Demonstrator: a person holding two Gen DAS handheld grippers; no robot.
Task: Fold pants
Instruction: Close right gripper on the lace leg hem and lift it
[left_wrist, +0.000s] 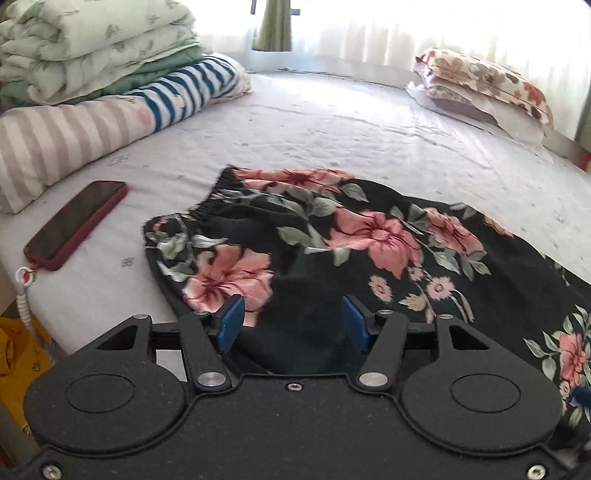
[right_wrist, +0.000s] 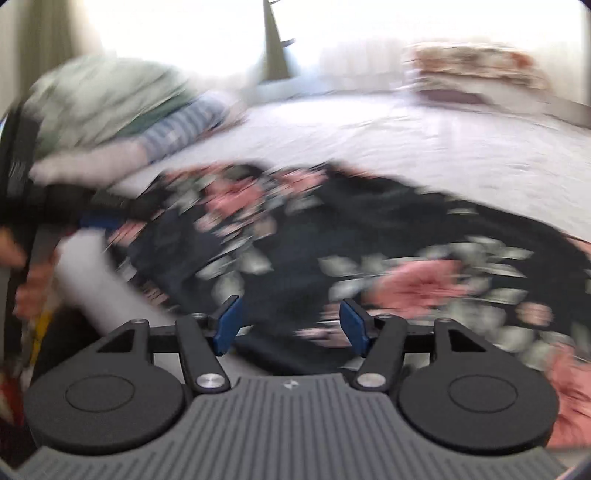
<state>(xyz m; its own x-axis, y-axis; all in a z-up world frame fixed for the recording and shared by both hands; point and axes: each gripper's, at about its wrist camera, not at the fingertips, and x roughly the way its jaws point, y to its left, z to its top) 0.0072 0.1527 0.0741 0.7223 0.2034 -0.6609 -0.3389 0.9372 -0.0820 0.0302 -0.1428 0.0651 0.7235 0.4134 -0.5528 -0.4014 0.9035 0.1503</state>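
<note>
Black pants with pink flowers (left_wrist: 332, 240) lie spread on the bed, elastic waistband toward the far left, legs running off to the right. My left gripper (left_wrist: 293, 325) is open, its blue pads just above the near edge of the pants, holding nothing. In the right wrist view the picture is blurred by motion. My right gripper (right_wrist: 291, 325) is open over the near edge of the pants (right_wrist: 369, 258), holding nothing. The left gripper's blue fingertip shows at that view's left (right_wrist: 98, 221), by the waistband.
A red-cased phone (left_wrist: 77, 225) lies on the sheet left of the pants, with a cord at the bed edge. Folded quilts and striped bedding (left_wrist: 110, 74) stack at the far left. Floral pillows (left_wrist: 484, 88) sit at the far right. The pale sheet (left_wrist: 332, 129) stretches behind.
</note>
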